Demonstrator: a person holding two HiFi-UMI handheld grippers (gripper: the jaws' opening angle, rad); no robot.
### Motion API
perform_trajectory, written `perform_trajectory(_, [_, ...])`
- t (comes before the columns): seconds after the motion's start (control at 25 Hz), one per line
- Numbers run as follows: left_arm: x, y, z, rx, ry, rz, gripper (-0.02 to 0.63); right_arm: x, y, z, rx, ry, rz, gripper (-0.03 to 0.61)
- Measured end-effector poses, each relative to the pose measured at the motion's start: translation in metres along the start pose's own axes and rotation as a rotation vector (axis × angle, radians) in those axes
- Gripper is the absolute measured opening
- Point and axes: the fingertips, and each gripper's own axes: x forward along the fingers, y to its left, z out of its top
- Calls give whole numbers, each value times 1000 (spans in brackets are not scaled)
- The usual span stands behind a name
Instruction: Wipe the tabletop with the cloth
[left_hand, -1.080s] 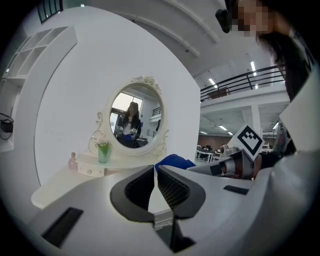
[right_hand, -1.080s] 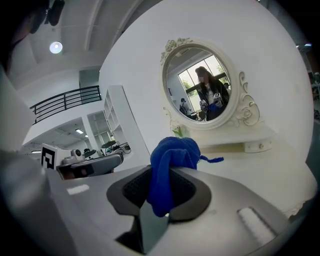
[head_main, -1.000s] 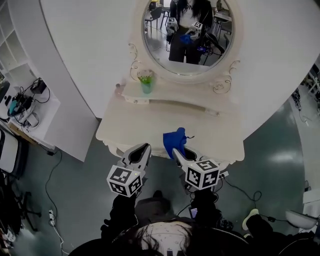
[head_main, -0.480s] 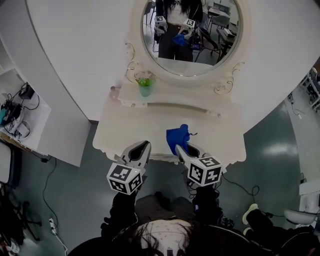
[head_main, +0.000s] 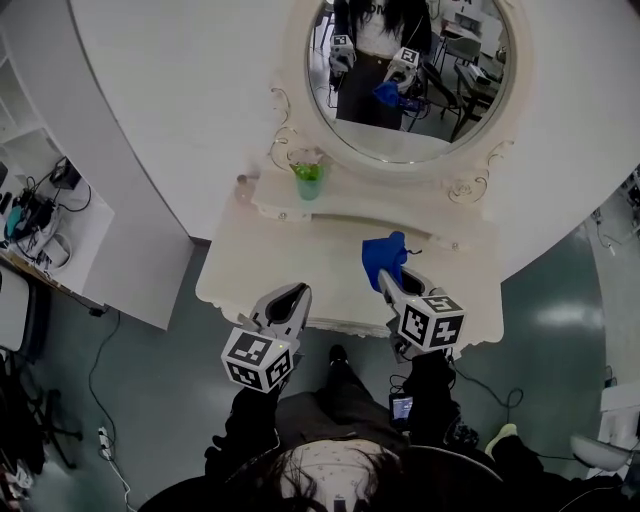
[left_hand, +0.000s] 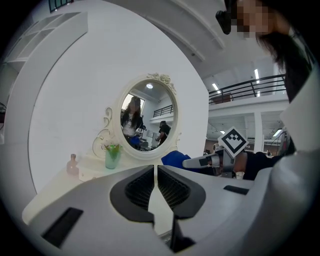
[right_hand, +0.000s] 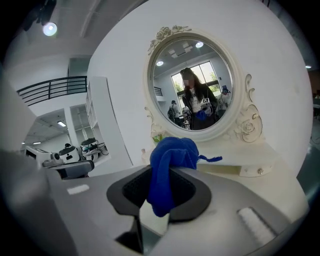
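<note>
Cloth (head_main: 385, 258), centre frame: soft, light, floppy, pinched mid-bunch by right gripper (head_main: 392, 281) over tabletop (head_main: 290, 262). Left gripper (head_main: 288, 296), lower left, clenched on nothing. Likely needs pressing flat.

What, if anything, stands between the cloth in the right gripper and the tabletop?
Nothing visible does. The cloth is clamped in the right gripper, over a bare stretch of the tabletop. The cup and the small bottle stand far back, near the mirror, away from the cloth.
</note>
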Motion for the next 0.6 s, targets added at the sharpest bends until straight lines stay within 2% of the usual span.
perform_trajectory(0.16, [14, 13, 4, 2, 2, 33, 2, 29, -24, 29, -39, -10, -3, 91])
perform_trajectory(0.32, [38, 27, 14, 7, 2, 63, 2, 70, -41, 50, -11, -8, 34, 91])
perform_trajectory(0.6, [79, 46, 16, 12, 40, 97, 2, 152, -54, 63, -17, 47, 93, 91])
